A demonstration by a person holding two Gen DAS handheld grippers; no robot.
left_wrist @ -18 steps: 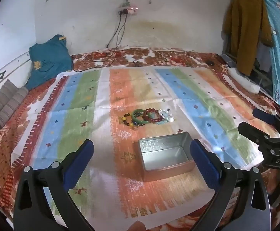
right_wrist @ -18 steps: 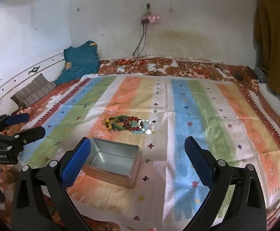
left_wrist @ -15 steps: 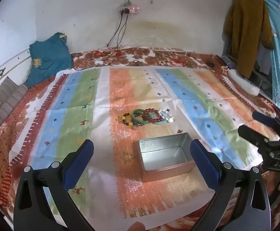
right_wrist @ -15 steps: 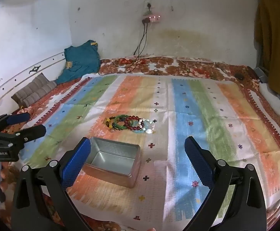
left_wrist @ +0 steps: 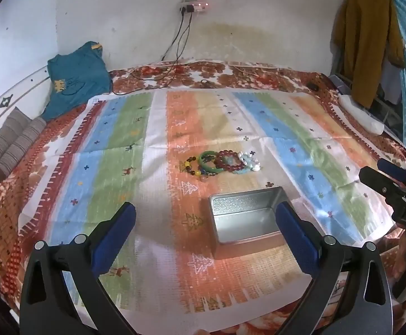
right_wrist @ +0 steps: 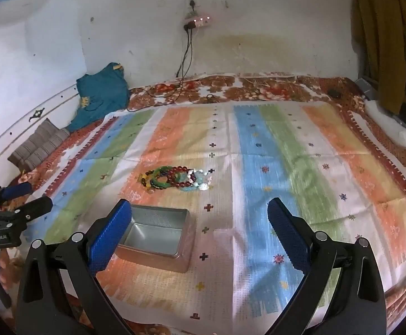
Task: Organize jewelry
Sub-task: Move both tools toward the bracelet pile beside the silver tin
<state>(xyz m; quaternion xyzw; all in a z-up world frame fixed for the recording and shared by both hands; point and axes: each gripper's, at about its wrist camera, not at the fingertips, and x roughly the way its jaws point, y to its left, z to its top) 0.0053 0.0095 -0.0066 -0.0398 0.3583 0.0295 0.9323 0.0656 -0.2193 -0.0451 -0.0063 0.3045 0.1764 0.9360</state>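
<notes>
A cluster of bracelets [left_wrist: 221, 163] lies on the striped cloth: a dark beaded one, a green bangle [left_wrist: 209, 161], a red beaded one [left_wrist: 228, 160] and a pale blue-white one [left_wrist: 248, 163]. It also shows in the right wrist view [right_wrist: 176, 178]. An open empty metal tin [left_wrist: 246, 222] sits in front of them, also in the right wrist view [right_wrist: 155, 233]. My left gripper [left_wrist: 205, 233] is open and empty above the near cloth, left of the tin. My right gripper [right_wrist: 200, 229] is open and empty, right of the tin.
The striped cloth [left_wrist: 113, 145] covers a floral bed. A teal garment [left_wrist: 77, 81] and a grey striped pillow [left_wrist: 10, 142] lie at the far left. Cables [left_wrist: 180, 42] hang from a wall socket. Clothes [left_wrist: 367, 42] hang at the right, with a white object [left_wrist: 360, 114] below.
Both views have shifted slightly: the left gripper has drifted left, so the tin sits further right in its view. The bracelets and tin have not moved.
</notes>
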